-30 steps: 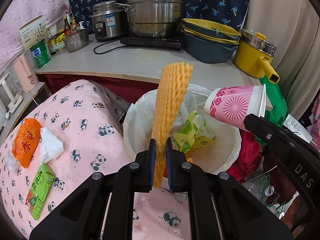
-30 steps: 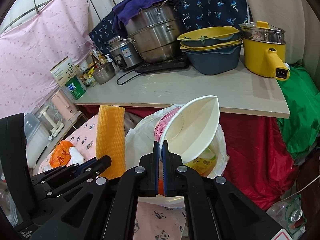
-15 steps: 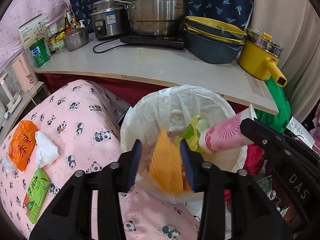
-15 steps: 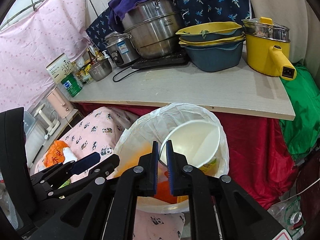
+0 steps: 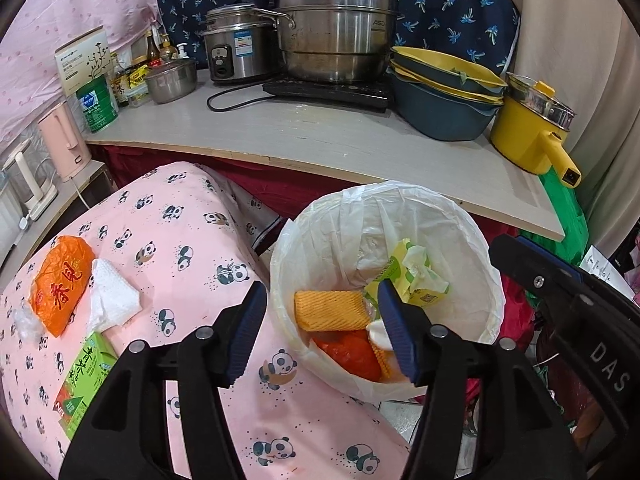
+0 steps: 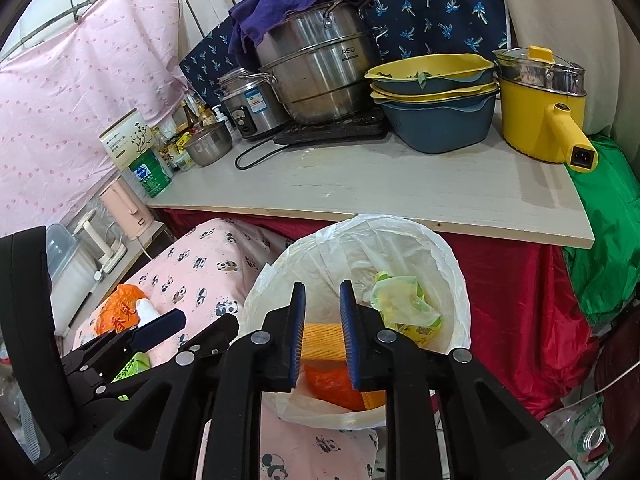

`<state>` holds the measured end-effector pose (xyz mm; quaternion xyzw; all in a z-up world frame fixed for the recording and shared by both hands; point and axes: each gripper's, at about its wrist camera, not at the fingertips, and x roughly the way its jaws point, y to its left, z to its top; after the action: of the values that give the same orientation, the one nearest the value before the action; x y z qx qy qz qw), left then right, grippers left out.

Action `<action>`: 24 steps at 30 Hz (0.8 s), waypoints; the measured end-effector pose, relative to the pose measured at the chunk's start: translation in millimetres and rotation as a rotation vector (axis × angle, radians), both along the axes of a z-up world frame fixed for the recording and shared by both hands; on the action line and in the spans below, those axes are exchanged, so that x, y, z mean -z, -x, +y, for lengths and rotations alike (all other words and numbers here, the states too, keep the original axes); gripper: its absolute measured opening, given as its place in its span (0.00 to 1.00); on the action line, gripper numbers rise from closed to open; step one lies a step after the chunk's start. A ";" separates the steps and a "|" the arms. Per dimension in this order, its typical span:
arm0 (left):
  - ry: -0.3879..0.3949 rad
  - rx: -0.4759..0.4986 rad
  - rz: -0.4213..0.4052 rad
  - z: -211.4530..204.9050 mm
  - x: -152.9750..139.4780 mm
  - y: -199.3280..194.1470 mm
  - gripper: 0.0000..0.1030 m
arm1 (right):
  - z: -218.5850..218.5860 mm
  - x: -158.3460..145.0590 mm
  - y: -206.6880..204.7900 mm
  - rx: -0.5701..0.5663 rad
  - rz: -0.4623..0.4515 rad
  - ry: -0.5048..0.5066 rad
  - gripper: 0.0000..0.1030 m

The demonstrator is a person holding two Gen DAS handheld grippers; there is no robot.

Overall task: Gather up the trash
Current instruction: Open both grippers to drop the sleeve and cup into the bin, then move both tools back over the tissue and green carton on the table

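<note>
Both your claws gape empty over the white-lined round bin (image 5: 486,280): left claw (image 5: 322,330), right claw (image 6: 322,336). Drop step looks finished. Next, swing your left claw leftward to the orange plastic wrapper (image 5: 60,284), the crumpled white tissue (image 5: 112,294) and the green drink carton (image 5: 82,380) on the panda-print bed (image 5: 180,240).

A pale wood-grain desk (image 5: 320,140) runs across the back, dark red cloth (image 6: 516,292) hanging below its edge. On it stand a big steel steamer pot (image 5: 338,36), a rice cooker (image 5: 236,48), stacked blue-and-yellow basins (image 6: 436,100) and a yellow electric pot (image 6: 540,116). Behind them hangs navy fabric printed with palm trees (image 5: 452,8); a pink dotted curtain (image 6: 68,108) covers the left wall. Nearer, a pink panda-print cover (image 5: 176,240) spreads over a low surface. Light is even and indoor.
</note>
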<state>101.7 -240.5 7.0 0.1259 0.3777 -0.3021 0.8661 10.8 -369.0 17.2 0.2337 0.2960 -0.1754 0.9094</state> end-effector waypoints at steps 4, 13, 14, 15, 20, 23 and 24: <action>0.008 -0.015 -0.008 10.1 -3.1 -0.1 0.58 | 8.4 -5.1 -0.6 -0.011 -0.007 0.007 0.21; 0.020 -0.066 -0.018 45.4 -6.9 -4.4 0.64 | 37.4 -16.0 -9.7 -0.058 -0.017 0.025 0.30; 0.021 -0.072 -0.016 49.5 -7.1 -5.6 0.64 | 41.4 -16.7 -11.4 -0.064 -0.017 0.027 0.31; 0.023 -0.080 -0.015 54.7 -7.4 -6.9 0.64 | 45.7 -17.3 -13.3 -0.071 -0.017 0.027 0.31; 0.028 -0.120 -0.017 80.4 -8.4 -12.9 0.65 | 66.7 -18.1 -23.1 -0.110 -0.011 0.036 0.32; 0.029 -0.144 -0.015 94.4 -7.5 -16.4 0.65 | 80.2 -18.4 -29.4 -0.134 -0.007 0.040 0.33; 0.028 -0.156 -0.014 100.4 -7.0 -18.2 0.65 | 85.4 -18.4 -31.4 -0.143 -0.006 0.042 0.34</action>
<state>119.9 -140.1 14.0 0.0862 0.3759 -0.2383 0.8913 42.2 -283.6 35.6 0.1936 0.3055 -0.1154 0.9251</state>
